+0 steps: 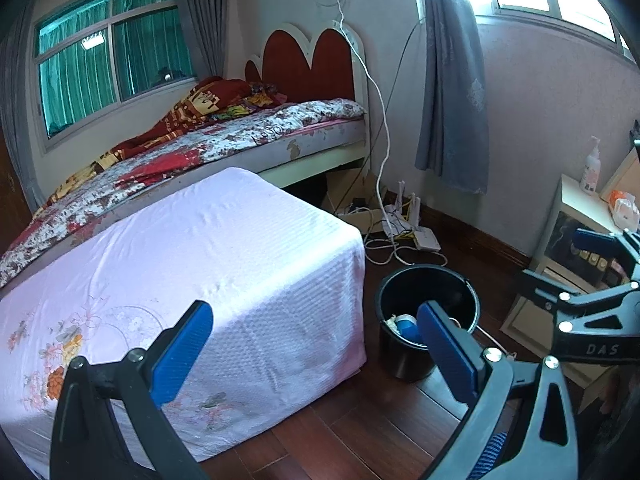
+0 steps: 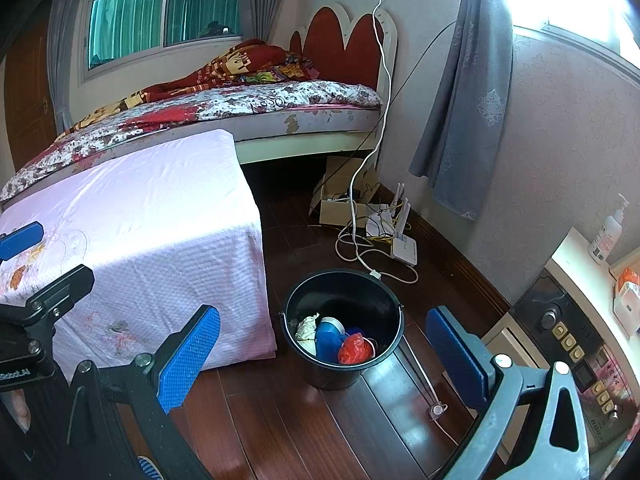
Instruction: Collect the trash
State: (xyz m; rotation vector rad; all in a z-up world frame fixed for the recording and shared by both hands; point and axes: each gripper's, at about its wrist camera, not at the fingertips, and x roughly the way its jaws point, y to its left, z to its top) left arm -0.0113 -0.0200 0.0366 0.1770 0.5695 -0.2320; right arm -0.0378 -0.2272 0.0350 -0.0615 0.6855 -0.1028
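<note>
Black plastic bucket stands on the floor off the cloth-covered tabletop's corner, holding trash. Left gripper and right gripper: jaws wide, empty; check the tabletop for leftovers.

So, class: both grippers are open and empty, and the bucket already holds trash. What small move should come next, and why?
Probably pan both cameras across the floor for leftovers. The black bucket holds a red bag and a blue container; the pink cloth looks bare, and both sets of jaws stand apart, empty.
</note>
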